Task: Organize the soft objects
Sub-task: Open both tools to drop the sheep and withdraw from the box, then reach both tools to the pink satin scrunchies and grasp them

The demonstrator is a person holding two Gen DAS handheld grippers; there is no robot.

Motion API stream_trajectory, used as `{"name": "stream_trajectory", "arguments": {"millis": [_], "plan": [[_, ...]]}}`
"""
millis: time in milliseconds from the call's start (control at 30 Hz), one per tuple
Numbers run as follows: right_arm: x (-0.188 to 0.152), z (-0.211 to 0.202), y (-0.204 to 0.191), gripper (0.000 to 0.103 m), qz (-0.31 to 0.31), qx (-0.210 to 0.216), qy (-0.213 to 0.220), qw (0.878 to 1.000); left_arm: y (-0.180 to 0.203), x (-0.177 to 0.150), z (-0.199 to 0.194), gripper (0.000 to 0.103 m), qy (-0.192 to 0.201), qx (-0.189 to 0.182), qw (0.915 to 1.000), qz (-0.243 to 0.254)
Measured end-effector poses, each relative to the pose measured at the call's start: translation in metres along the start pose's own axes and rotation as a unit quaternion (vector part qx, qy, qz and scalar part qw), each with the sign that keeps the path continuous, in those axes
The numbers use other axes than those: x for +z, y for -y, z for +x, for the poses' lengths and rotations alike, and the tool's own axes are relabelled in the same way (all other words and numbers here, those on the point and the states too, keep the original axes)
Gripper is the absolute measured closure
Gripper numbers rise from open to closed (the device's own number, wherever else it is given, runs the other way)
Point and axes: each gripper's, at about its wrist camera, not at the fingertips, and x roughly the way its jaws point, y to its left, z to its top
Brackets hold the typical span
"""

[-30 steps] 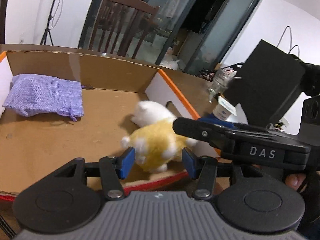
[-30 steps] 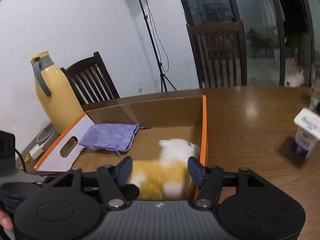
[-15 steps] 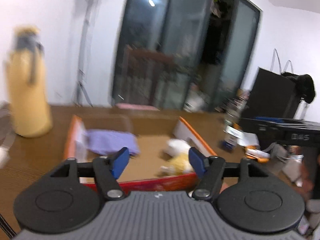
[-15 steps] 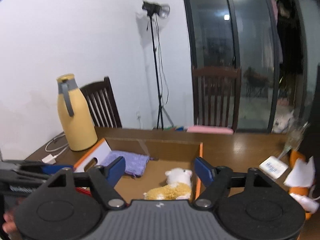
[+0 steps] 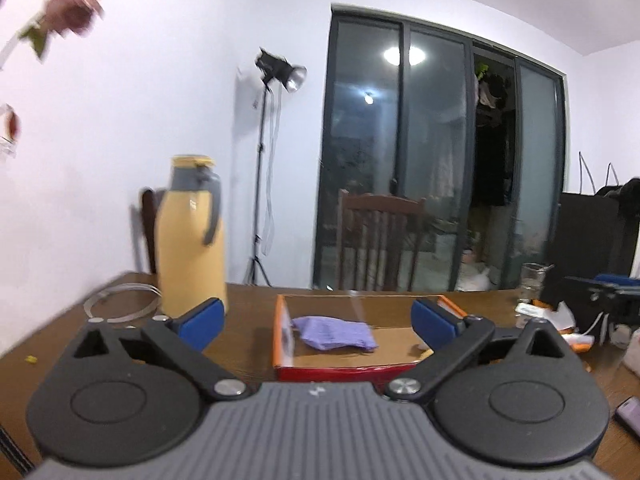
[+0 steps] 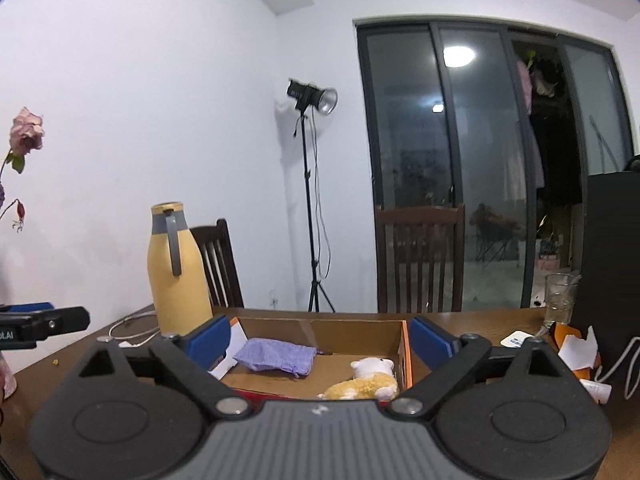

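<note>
An open cardboard box (image 6: 405,340) with orange rims sits on the brown table. Inside it lie a purple cloth pouch (image 6: 275,356) at the left and a yellow-and-white plush toy (image 6: 366,382) at the front right. My right gripper (image 6: 320,340) hangs back from the box, its jaws opening wide with nothing between them. In the left wrist view the same box (image 5: 282,340) and pouch (image 5: 335,333) show, with only a sliver of the plush (image 5: 425,354). My left gripper (image 5: 318,322) is likewise pulled back, jaws opening and empty.
A yellow thermos jug (image 6: 178,276) stands left of the box with a white cable (image 6: 132,330) beside it. A drinking glass (image 6: 559,298), paper scraps (image 6: 576,350) and a black box (image 6: 612,264) are at the right. Wooden chairs (image 6: 420,260) and a light stand (image 6: 310,200) stand behind the table.
Both grippers let go of the plush toy, opened wide and drew back and up from the box. The plush now lies in the box's front right corner.
</note>
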Motion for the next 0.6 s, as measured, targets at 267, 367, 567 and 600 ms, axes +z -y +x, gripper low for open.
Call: {"name": "stream_trajectory", "arguments": {"millis": [267, 367, 567, 600], "plan": [[-0.057, -0.062, -0.026, 0.001, -0.025, 0.006, 0.014, 1.000, -0.011, -0.053, -0.074, 0.000, 0.009, 0.010, 0.9999, -0.002], [-0.085, -0.093, -0.035, 0.001, -0.025, 0.012, 0.011, 1.000, -0.008, -0.076, -0.106, 0.000, 0.020, 0.027, 0.9994, 0.002], [-0.137, -0.153, -0.056, 0.000, -0.038, 0.005, 0.011, 0.999, -0.010, -0.129, -0.151, 0.000, -0.003, 0.033, 0.9993, -0.019], [-0.146, -0.161, -0.059, 0.000, -0.045, -0.004, 0.004, 0.999, -0.009, -0.133, -0.155, 0.000, -0.003, 0.034, 0.9992, -0.020]]}}
